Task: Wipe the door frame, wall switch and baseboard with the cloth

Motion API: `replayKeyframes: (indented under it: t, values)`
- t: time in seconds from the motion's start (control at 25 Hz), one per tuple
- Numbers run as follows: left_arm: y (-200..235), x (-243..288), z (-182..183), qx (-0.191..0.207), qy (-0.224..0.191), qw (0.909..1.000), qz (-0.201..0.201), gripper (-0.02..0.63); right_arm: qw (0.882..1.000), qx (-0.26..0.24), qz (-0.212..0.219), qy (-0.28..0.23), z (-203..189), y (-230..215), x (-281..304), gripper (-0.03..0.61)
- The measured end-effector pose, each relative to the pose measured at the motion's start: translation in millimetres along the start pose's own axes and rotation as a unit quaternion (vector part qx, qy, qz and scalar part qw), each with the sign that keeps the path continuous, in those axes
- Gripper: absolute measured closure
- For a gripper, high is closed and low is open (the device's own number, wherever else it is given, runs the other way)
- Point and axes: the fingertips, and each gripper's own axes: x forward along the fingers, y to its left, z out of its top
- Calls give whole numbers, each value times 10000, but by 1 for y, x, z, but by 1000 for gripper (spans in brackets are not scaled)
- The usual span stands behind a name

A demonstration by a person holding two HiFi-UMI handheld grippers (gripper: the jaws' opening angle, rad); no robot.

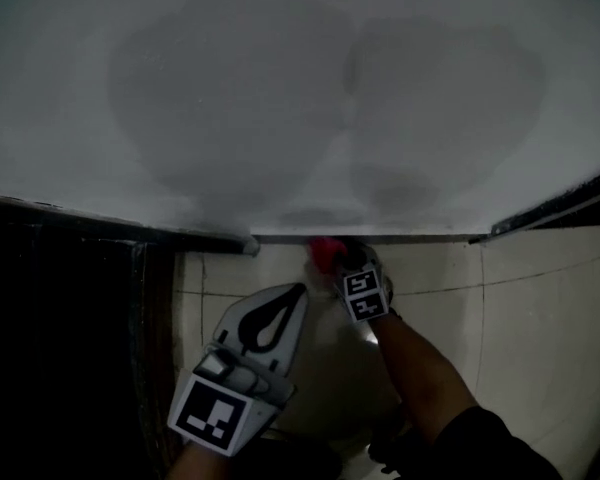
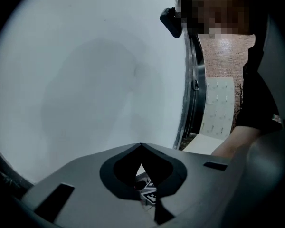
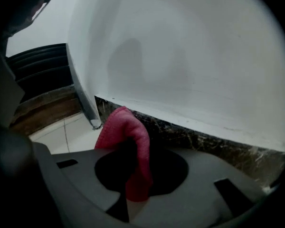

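Observation:
A red cloth (image 3: 126, 132) is pinched in my right gripper (image 3: 135, 148), which is shut on it; the cloth's folded top touches the dark marbled baseboard (image 3: 204, 139) under the white wall (image 3: 190, 56). In the head view the cloth (image 1: 324, 252) and right gripper (image 1: 335, 261) sit at the thin baseboard line (image 1: 420, 237), low on the wall. My left gripper (image 1: 301, 288) hangs over the floor tiles to the left, shut and empty, with its tips (image 2: 141, 145) meeting. The grey door frame (image 3: 85, 106) ends just left of the cloth. No wall switch shows.
A dark door (image 1: 70, 348) fills the left of the head view. Pale floor tiles (image 1: 520, 318) stretch right of my forearm (image 1: 420, 368). In the left gripper view a metal frame edge (image 2: 194, 84) rises beside the white wall (image 2: 95, 80).

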Motion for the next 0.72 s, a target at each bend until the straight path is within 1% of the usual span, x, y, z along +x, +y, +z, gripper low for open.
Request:
replayKeyframes:
  t: [0.08,0.2,0.32,0.44,0.56,0.72]
  values:
    - [-12,4,-6,159,131,9997,-143,611,9998,-184,36,28,1,-5,-3,522]
    - [-28,10,-19,224,439,9981,-360,611,9999,-117,-39,23,0,-14,-9,522]
    - [-44,14,-24,416,567,9960,-552,611,9999,-114,-103,11,-1,-24,-14,521]
    - [-53,16,-31,508,718,9943,-607,611,9996,-171,-185,117,-5,-37,-19,520]
    - [-56,23,-42,620,970,9913,-635,611,9991,-217,-257,257,-11,-48,-25,520]
    - [-60,39,-52,621,1160,9899,-536,611,9987,-331,-249,310,-15,-64,-34,520]
